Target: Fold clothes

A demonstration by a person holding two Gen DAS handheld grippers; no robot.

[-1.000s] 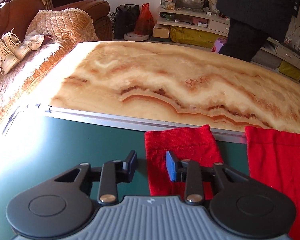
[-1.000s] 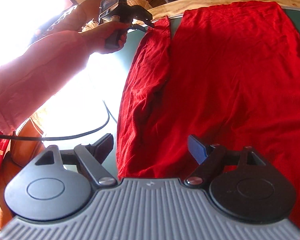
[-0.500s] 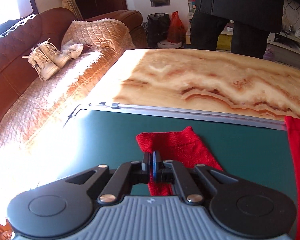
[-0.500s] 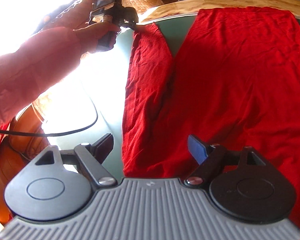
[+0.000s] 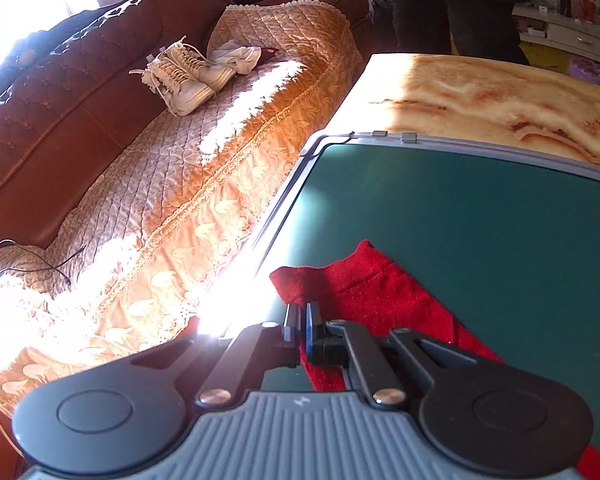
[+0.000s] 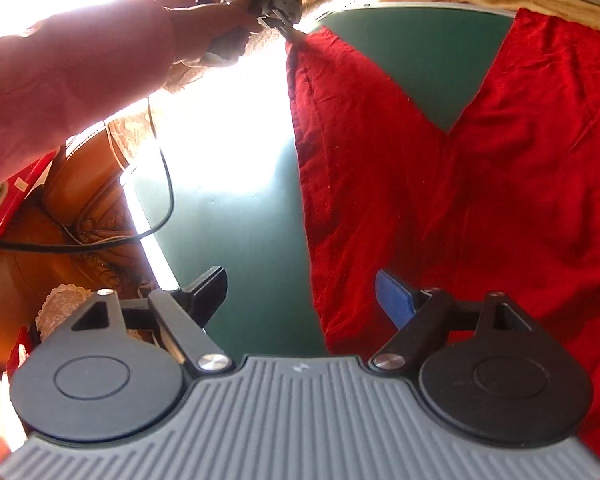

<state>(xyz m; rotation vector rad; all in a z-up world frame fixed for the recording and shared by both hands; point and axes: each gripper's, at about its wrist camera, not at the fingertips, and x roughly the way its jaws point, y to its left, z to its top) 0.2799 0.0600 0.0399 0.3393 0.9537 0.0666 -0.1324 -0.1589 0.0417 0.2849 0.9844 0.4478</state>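
Right wrist view shows the red garment (image 6: 480, 184) spread on the green mat (image 6: 240, 240), no fold made yet (barely begun, I judge). Left gripper (image 5: 303, 320) pinches the sleeve cuff (image 5: 320, 280) near the mat's edge; right gripper (image 6: 300, 288) gapes above the shoulder, holding nothing.

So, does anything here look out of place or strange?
Only a pair of white shoes lying on the sofa's quilted cover, an odd place for footwear. On the green mat, the red garment looks normal, its sleeve pinched by the left gripper.
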